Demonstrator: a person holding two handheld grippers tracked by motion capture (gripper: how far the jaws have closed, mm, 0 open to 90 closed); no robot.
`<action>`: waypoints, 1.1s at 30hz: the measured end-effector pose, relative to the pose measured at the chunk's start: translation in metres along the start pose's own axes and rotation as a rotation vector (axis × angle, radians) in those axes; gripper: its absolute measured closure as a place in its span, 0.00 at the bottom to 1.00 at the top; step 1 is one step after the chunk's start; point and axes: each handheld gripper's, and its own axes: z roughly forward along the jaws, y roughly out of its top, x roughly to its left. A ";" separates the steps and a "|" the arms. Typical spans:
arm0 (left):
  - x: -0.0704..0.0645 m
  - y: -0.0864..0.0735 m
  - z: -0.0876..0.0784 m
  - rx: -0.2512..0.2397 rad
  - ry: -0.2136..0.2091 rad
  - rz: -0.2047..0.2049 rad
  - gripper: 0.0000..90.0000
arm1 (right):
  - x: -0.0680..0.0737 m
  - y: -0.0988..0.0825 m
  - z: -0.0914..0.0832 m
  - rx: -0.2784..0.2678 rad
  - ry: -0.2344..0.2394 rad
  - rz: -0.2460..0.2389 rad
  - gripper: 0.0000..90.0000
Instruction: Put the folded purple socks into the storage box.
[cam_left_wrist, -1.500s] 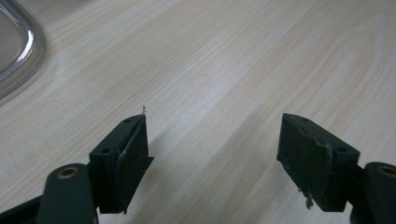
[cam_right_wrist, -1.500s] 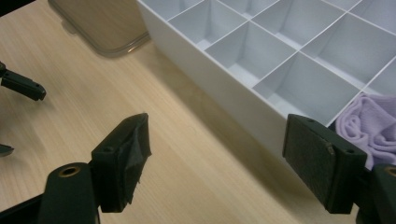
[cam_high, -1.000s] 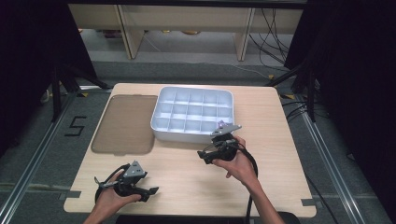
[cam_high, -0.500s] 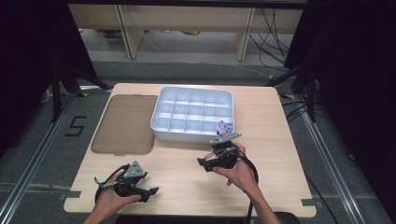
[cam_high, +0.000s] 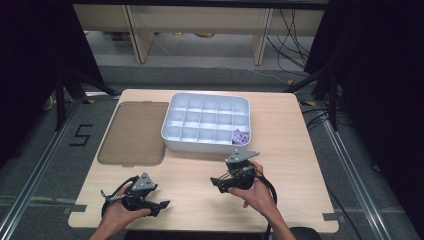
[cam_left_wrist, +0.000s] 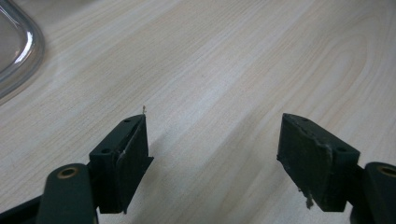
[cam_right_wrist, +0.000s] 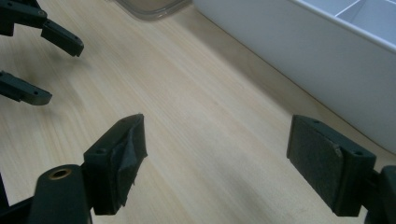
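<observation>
High view: noted purple pieces (cam_high: 241, 136) in tray's (cam_high: 200, 144) near-right corner cell. Found left tool (cam_left_wrist: 215, 135) and right tool (cam_right_wrist: 217, 140) released, empty, over counter (cam_high: 300, 130). Best kept wide, clear of tray wall.

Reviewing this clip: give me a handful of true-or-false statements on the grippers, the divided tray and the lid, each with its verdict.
1. The left gripper is open and holds nothing. True.
2. The right gripper is clamped on a purple item. False: it is open and empty.
3. The small purple pieces lie in the near right corner compartment of the white divided plastic tray. True.
4. The brownish translucent flat lid covers the tray. False: it lies on the light wooden table at the tray's left.
</observation>
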 end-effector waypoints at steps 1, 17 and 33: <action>0.000 0.000 0.000 0.001 0.000 0.001 0.27 | -0.001 -0.001 0.000 0.002 -0.004 -0.015 0.23; -0.002 0.000 0.000 -0.013 -0.011 -0.025 0.27 | 0.007 -0.026 -0.004 -0.006 0.018 0.015 0.20; -0.001 0.000 0.000 -0.006 -0.010 -0.011 0.27 | 0.014 -0.046 -0.005 -0.006 0.012 0.011 0.18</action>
